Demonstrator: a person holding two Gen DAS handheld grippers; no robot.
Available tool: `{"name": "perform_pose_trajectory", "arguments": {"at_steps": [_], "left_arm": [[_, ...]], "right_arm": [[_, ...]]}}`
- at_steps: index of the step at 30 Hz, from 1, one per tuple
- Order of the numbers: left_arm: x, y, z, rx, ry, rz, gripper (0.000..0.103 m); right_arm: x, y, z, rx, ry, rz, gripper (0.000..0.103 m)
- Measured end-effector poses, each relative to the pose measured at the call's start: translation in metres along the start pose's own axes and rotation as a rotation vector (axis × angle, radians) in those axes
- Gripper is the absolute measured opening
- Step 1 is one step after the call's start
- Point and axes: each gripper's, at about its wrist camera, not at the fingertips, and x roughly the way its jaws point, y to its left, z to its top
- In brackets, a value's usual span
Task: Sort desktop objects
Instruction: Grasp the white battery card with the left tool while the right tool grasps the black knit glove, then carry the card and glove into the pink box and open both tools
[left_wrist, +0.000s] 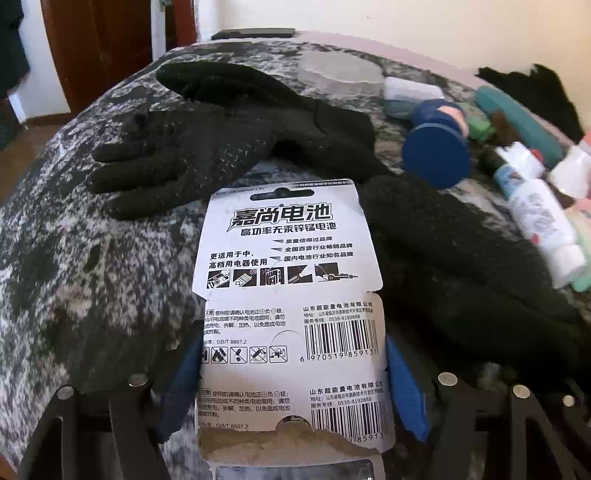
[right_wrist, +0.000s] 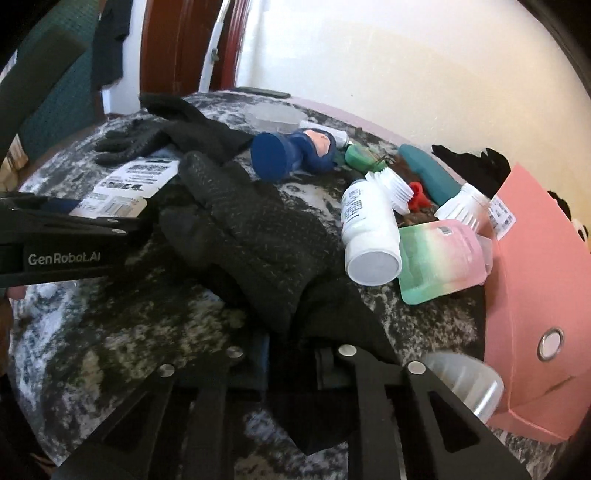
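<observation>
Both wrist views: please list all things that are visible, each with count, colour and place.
battery card: 1, white, held in the left gripper
knit gloves: 2, black, middle of table
figurine: 1, blue, lying beyond the gloves
pill bottle: 1, white, lying right of the gloves
pouch: 1, green-pink, beside the bottle
folder: 1, pink, right edge
clear round lid: 1, transparent, far side
table: 1, black-white marbled
left gripper: shut on the card
right gripper: at a glove cuff, tips hidden
</observation>
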Motion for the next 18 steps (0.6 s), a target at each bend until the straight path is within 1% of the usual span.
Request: {"name": "perform_pose_trajectory", "arguments": {"at_steps": [4, 8, 14, 18], "left_arm": [[-0.019, 0.002, -0.008, 0.008, -0.032, -0.010, 0.075], [-0.042, 0.009, -0.015, 0.003, -0.069, -0.010, 0.075], [-0.078, 0.018, -0.020, 0.007, -0.137, -0.002, 0.075], [-0.104, 0.015, -0.025, 0.026, -0.172, -0.015, 0.075]], "right_arm": [[-0.019, 0.001, -0.005, 0.014, -0.028, 0.001, 0.015], [-0.046, 0.006, -0.007, 0.000, -0.067, -0.004, 0.014], [-0.101, 0.016, -0.012, 0.016, -0.147, 0.014, 0.014], [-0.139, 0.021, -0.018, 0.015, -0.207, 0.007, 0.014]]}}
